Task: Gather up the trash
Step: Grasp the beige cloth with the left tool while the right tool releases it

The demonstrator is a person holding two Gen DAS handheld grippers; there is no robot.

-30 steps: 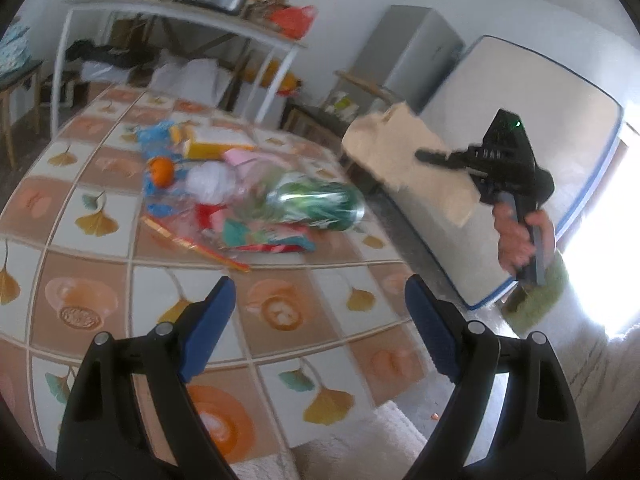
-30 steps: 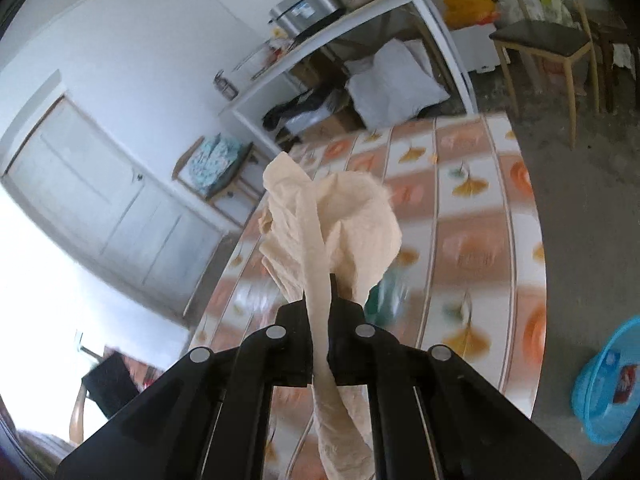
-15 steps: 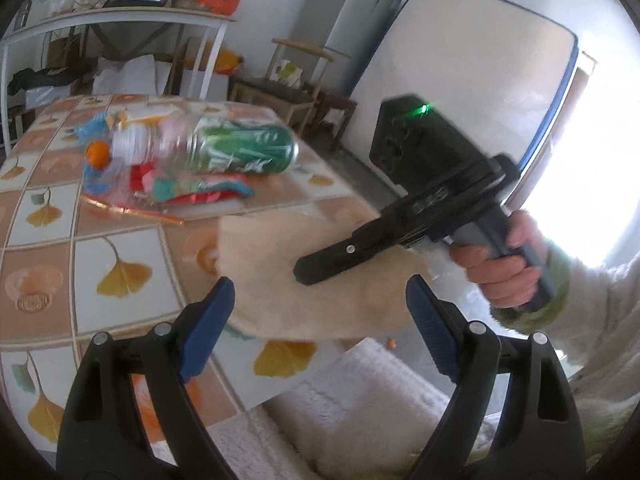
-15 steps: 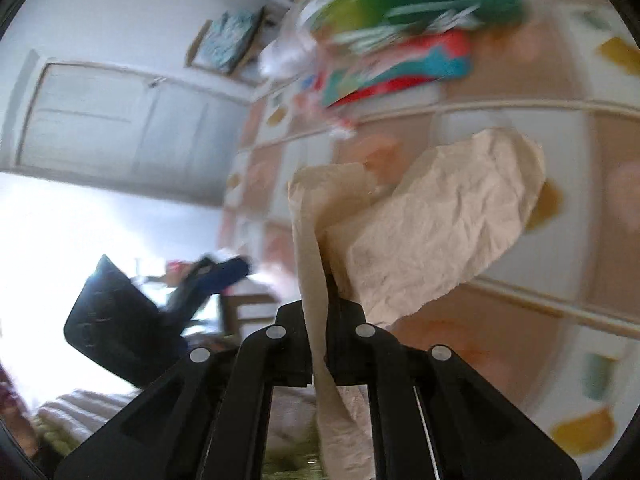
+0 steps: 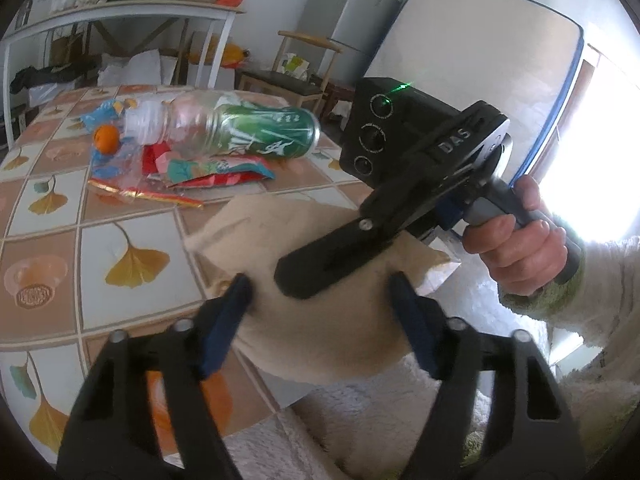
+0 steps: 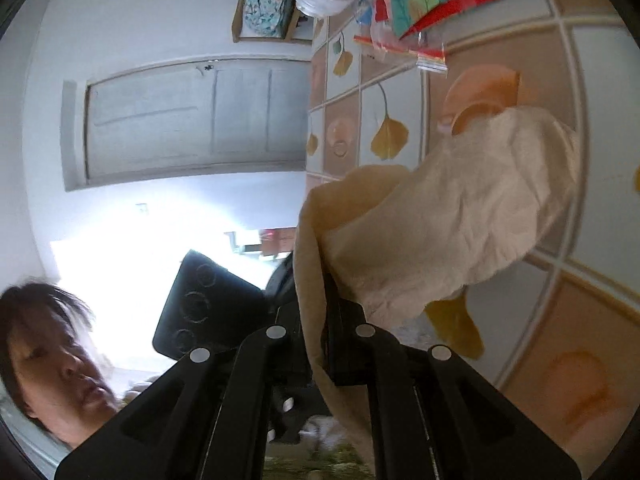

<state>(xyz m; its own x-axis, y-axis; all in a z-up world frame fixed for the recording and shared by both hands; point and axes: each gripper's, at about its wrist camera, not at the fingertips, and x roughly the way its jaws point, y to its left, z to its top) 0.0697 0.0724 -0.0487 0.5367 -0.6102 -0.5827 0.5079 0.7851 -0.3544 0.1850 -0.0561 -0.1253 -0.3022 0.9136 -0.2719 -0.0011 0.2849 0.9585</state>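
Note:
A crumpled brown paper bag (image 5: 328, 336) hangs over the near edge of the tiled table (image 5: 132, 240). My right gripper (image 5: 298, 276) is shut on its top edge, seen close up in the right wrist view with the bag (image 6: 440, 220) pinched between the fingers of my right gripper (image 6: 316, 300). My left gripper (image 5: 320, 292) straddles the bag; its jaws are closing, with one blue pad (image 5: 224, 332) at each side of the paper. Further back lies the trash pile: a green-labelled plastic bottle (image 5: 248, 132), coloured wrappers (image 5: 208, 172) and an orange cap (image 5: 106, 136).
A person's hand (image 5: 516, 248) grips the right tool. A fluffy white cover (image 5: 380, 420) lies below the table edge. Behind stand a loaded metal shelf (image 5: 120, 8), a chair (image 5: 288, 76), a fridge (image 5: 356, 20) and a leaning mattress (image 5: 480, 60).
The right gripper swung down and rolled over, bringing the bag from mid-air to the table's near edge. The left gripper's jaws narrowed around the bag.

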